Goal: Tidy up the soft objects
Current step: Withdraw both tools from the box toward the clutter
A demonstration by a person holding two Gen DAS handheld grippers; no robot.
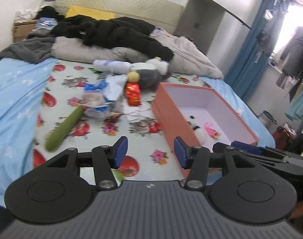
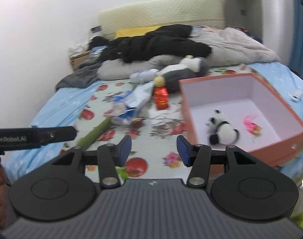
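An open orange box point(image 1: 171, 107) point(image 2: 191, 107) lies on the bed at the right. A small panda plush point(image 2: 223, 128) point(image 1: 197, 129) and a pink toy point(image 2: 251, 124) point(image 1: 210, 130) lie in it. A green plush stick point(image 1: 63, 127) point(image 2: 95, 132) lies on the floral sheet at the left. A grey and white plush point(image 1: 149, 73) point(image 2: 183, 69) lies behind a red packet point(image 1: 133, 94) point(image 2: 160, 97). My left gripper point(image 1: 150, 153) is open and empty above the sheet, left of the box. My right gripper point(image 2: 153, 151) is open and empty near the box's front corner.
Blue and white plastic wrappers point(image 1: 103, 97) point(image 2: 129, 105) and a white bottle point(image 1: 111, 65) lie mid-bed. A black jacket point(image 1: 115, 31) and grey duvet point(image 1: 95, 51) are heaped near the headboard. The left gripper's body point(image 2: 31, 136) shows at the left in the right wrist view.
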